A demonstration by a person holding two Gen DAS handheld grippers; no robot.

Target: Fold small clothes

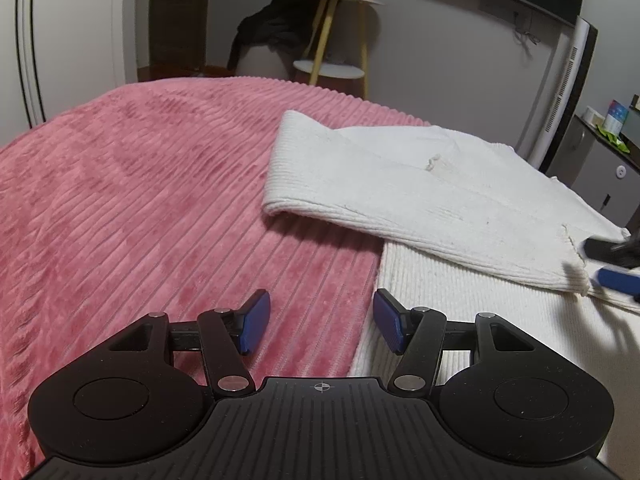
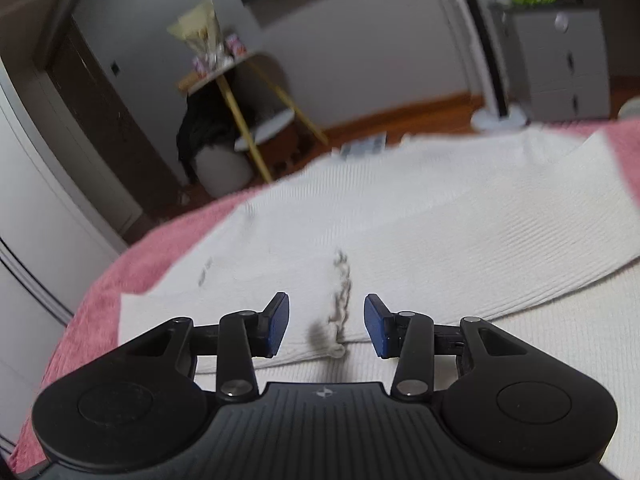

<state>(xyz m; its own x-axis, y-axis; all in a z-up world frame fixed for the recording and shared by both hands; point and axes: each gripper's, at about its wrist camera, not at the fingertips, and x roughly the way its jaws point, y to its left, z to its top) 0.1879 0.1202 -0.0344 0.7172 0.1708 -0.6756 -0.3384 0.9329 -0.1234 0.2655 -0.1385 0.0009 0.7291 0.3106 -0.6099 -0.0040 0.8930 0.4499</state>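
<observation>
Folding the white knit garment [image 1: 420,184] well means closing the open right gripper [image 2: 326,326] squarely on the frayed cuff [image 2: 340,312], with the open, empty left gripper [image 1: 320,322] steadying the body edge.

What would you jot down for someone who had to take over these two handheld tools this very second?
Left tool: open, empty, over the pink ribbed blanket at the left edge of the white knit garment.
Right tool: open, nothing gripped, poised at the frayed cuff of the sleeve.
Garment: spread flat on the blanket.
Done: one sleeve is folded across the body.
Left: the remaining folds. What lies beyond the frame edges cannot be seen.
</observation>
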